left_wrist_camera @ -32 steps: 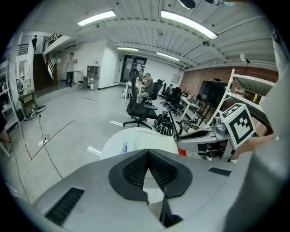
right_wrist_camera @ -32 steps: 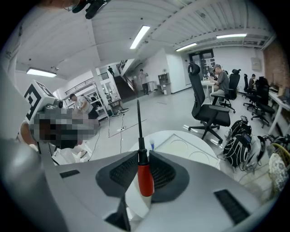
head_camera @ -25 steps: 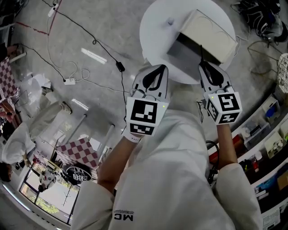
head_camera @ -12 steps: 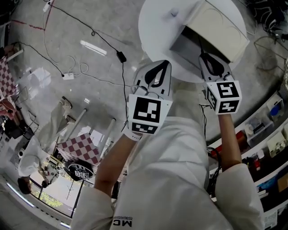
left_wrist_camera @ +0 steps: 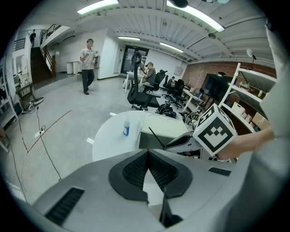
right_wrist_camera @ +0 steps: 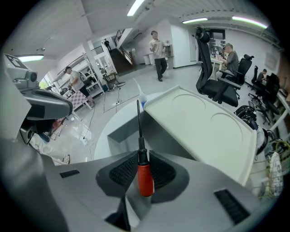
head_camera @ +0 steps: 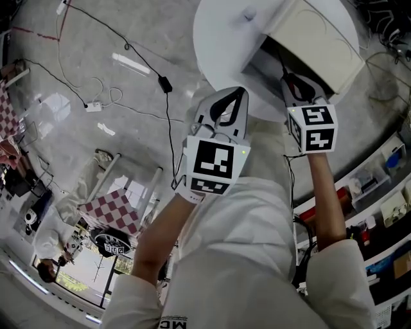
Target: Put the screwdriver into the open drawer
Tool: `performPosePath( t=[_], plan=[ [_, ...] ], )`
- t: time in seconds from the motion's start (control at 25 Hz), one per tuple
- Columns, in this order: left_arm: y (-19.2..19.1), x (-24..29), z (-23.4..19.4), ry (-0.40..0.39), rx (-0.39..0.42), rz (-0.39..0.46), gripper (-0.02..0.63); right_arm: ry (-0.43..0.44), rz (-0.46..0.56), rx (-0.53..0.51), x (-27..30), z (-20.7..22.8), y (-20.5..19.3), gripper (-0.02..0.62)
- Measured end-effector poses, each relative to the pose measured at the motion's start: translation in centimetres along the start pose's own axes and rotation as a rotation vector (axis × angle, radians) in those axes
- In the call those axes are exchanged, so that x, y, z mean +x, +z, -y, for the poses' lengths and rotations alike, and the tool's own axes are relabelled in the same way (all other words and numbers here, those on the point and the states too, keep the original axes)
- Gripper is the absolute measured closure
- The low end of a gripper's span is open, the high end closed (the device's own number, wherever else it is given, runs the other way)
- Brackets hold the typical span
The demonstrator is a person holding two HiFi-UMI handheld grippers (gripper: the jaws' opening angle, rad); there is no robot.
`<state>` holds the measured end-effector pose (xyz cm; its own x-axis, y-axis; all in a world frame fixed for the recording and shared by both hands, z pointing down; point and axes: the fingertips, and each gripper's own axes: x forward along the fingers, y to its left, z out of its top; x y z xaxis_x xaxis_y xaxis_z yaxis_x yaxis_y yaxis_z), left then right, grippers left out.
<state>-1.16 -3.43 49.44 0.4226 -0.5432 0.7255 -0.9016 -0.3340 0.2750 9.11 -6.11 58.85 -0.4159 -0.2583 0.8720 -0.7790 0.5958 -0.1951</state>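
Note:
My right gripper (right_wrist_camera: pixel 139 154) is shut on the screwdriver (right_wrist_camera: pixel 144 177), which has a red handle and a black shaft pointing forward over the open drawer (right_wrist_camera: pixel 121 134). From the head view, the right gripper (head_camera: pixel 287 78) hovers at the near edge of the drawer (head_camera: pixel 268 62), with the screwdriver's shaft (head_camera: pixel 280 63) reaching over it. The drawer belongs to a cream cabinet (head_camera: pixel 318 38) on a round white table (head_camera: pixel 218 38). My left gripper (head_camera: pixel 236 94) hangs beside the table's near edge, shut and holding nothing (left_wrist_camera: pixel 147 153).
A small bottle (head_camera: pixel 249 13) with a blue label (left_wrist_camera: pixel 126 128) stands on the table left of the cabinet. Cables and a power strip (head_camera: pixel 96 106) lie on the floor at left. Shelves (head_camera: pixel 379 186) line the right side. People and office chairs (right_wrist_camera: pixel 213 86) are farther off.
Both grippers have edged forward toward the table. The right one, with the screwdriver, now sits closer over the drawer's near edge. Jaw states are the same.

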Motion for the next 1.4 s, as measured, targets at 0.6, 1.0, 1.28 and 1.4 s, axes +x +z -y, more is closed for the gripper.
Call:
performPosePath(
  t=[0.6,1.0,1.28,1.4],
  plan=[
    [-1.4,0.4,-0.2,-0.012,-0.021,-0.013,0.595,-0.057,-0.178,0.055,4.0,0.6,-1.9,0.462],
    [-1.6,0.2,-0.3,-0.024,-0.009,-0.018,0.595,-0.101,-0.151,0.068,3.9,0.6,-0.8,0.451],
    [-1.6,0.2,-0.1,-0.034,0.002,-0.015,0.595,-0.107,-0.132,0.072,3.3,0.4,-0.6,0.451],
    [-1.1,0.1,0.2,-0.038,0.01,-0.008,0.595,-0.108,-0.115,0.073,2.7,0.3,-0.5,0.451]
  ],
)
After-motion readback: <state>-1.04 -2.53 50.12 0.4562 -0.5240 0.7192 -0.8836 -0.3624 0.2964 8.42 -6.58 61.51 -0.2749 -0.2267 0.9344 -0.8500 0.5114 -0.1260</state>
